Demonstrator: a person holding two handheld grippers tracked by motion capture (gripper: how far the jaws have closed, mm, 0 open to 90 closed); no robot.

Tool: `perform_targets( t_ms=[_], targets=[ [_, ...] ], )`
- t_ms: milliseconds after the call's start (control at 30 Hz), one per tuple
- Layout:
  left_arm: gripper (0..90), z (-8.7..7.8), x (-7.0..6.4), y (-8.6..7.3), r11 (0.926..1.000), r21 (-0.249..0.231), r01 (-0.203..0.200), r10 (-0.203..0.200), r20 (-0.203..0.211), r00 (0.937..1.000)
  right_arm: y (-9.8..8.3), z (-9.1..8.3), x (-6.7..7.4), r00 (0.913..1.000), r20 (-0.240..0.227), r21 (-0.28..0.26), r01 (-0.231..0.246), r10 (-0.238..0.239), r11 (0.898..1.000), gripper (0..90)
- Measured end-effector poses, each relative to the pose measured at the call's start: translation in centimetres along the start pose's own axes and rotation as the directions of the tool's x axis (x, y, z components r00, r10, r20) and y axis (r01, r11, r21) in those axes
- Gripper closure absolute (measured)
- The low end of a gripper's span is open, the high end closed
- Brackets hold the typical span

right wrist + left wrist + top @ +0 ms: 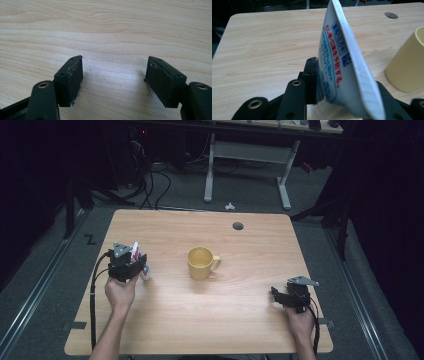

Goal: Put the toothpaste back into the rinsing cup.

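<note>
Your left gripper (134, 261) sits to the left of the yellow ceramic mug (202, 263), and its black jaws are squeezed onto a white plastic tube with blue and red writing (339, 62). In the left gripper view you can see the left jaw pad pressing flat on the tube, but the right jaw is mostly hidden behind the tube's wide crimped end, which stands up in the air. The bottom of the tube is blurry and cut off, so you cannot tell if it has a cap. From the high view the tube is small and hard to make out; a bit of white with red pokes up from the gripper, and a pale end shows just beside it on the side nearer the mug. The mug stands upright near the middle of the light wooden table (240, 320), with its handle pointing to the right. In the left gripper view only part of the mug's wall shows at the right edge. Your right gripper (280, 296) is well off to the right of the mug and nearer to you, low over bare wood. Its jaws stand wide apart with nothing between them. A small dark round hole (238, 226) sits in the table behind the mug.
</note>
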State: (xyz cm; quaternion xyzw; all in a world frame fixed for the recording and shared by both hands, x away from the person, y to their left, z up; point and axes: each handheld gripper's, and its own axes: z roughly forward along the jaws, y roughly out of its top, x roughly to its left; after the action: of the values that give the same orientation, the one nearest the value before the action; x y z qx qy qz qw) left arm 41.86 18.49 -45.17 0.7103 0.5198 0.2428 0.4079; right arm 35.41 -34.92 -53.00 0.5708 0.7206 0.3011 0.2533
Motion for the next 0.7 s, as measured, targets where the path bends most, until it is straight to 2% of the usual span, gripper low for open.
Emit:
perform_targets(
  t_ms=[200,700],
  targets=[
    [67.9,0.03,-0.71,0.00,0.9999,-0.001,-0.012,0.012,0.025,0.9996,0.00,0.00,0.00,1.0000,0.000,0.000,0.000,0.000,1.000,30.3],
    [68.0,-0.41,-0.75,0.08,1.0000,-0.002,-0.007,0.007,0.037,0.9993,0.00,0.00,0.00,1.0000,0.000,0.000,0.000,0.000,1.000,30.2]
  ],
)
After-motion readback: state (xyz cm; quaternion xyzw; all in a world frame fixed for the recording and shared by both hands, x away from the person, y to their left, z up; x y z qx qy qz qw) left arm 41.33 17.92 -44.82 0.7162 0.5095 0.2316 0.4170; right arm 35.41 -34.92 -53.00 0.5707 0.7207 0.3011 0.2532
